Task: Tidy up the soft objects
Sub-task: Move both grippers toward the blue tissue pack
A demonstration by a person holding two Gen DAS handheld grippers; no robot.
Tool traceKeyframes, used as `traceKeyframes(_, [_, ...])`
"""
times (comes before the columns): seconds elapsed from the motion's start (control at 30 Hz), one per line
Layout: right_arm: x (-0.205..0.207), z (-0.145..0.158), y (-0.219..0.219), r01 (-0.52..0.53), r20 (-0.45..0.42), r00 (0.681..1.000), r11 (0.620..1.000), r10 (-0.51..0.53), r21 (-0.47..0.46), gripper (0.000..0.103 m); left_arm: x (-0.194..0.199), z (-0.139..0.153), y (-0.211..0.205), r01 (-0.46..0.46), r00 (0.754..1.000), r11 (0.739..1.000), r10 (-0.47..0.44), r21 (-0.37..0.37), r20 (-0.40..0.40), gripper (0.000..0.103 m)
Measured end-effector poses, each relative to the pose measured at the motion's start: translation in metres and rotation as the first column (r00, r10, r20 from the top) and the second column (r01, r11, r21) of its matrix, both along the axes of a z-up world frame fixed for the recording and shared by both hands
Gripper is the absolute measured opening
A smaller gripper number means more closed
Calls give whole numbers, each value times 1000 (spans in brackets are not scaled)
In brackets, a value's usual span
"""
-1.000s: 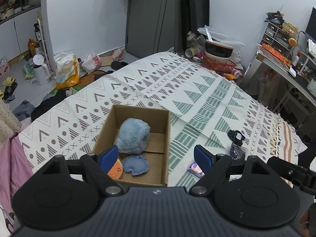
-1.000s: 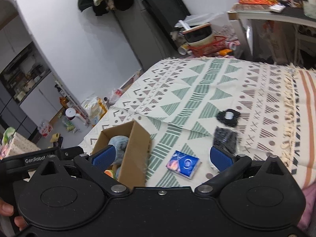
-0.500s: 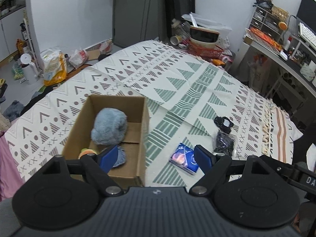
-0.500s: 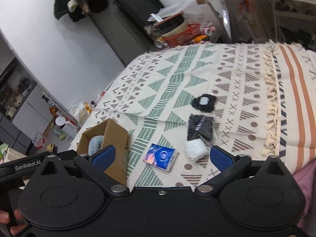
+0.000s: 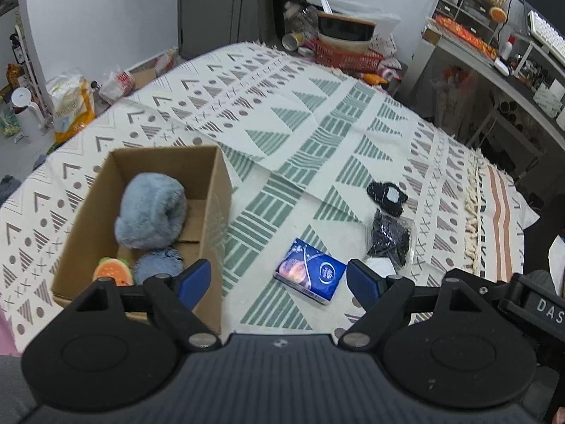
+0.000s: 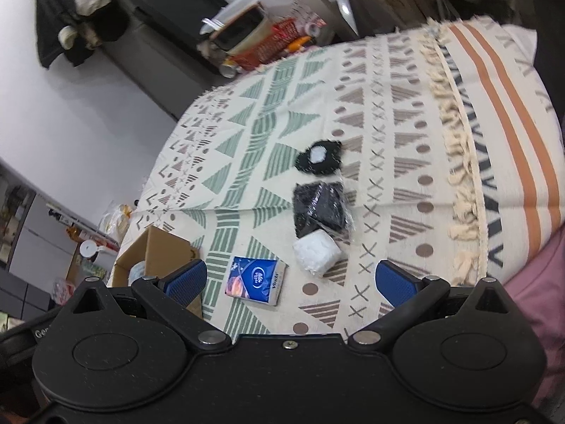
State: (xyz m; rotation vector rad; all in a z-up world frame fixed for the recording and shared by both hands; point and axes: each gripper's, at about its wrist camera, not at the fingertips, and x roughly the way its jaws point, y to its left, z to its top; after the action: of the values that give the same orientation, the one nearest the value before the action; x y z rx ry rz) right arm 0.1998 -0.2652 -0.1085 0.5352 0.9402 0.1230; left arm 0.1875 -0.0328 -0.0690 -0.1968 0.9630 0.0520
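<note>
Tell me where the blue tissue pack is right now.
The blue tissue pack lies flat on the patterned bedspread, between the cardboard box on its left and the white bundle on its right; both wrist views show it, just ahead of the open fingers.

Setting: a lived-in room of a home, serving as bedroom and storage space. Indicators:
- A bed covered with a patterned blanket (image 5: pixel 317 123) bearing green triangles, brown marks and a tasselled fringe fills the middle of both views
- A pink sheet (image 6: pixel 536 304) shows below the blanket edge
- Dark clothes (image 6: pixel 70 14) hang against the white wall
- A red basket (image 5: pixel 344 58) with stacked bowls stands beyond the bed's far end
- A desk (image 5: pixel 494 67) at the side carries a keyboard (image 5: pixel 547 35), small drawers and bottles
- Bags of goods (image 5: pixel 72 100) and a white kettle (image 5: pixel 23 106) stand on the floor
- A cardboard box (image 5: pixel 212 198) of plush items rests on the bed
</note>
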Motion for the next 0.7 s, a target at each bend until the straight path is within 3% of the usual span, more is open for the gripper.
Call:
traceKeyframes(0.2, [11,-20,6,24,-62,998,1000,-24,-6,103,14,-15,-4,19,999,1000,-19,-2,-42,83])
traceKeyframes(0.4, [17,-33,5,46,-68,997,999,-46,1,100,30,-29,-11,19,998,999,-21,-43,-53,83])
traceKeyframes(0.7, [30,-65,-5,115,-143,984,991,-104,73,82,52,-54,-22,7,995,998,-13,-67,-99,82])
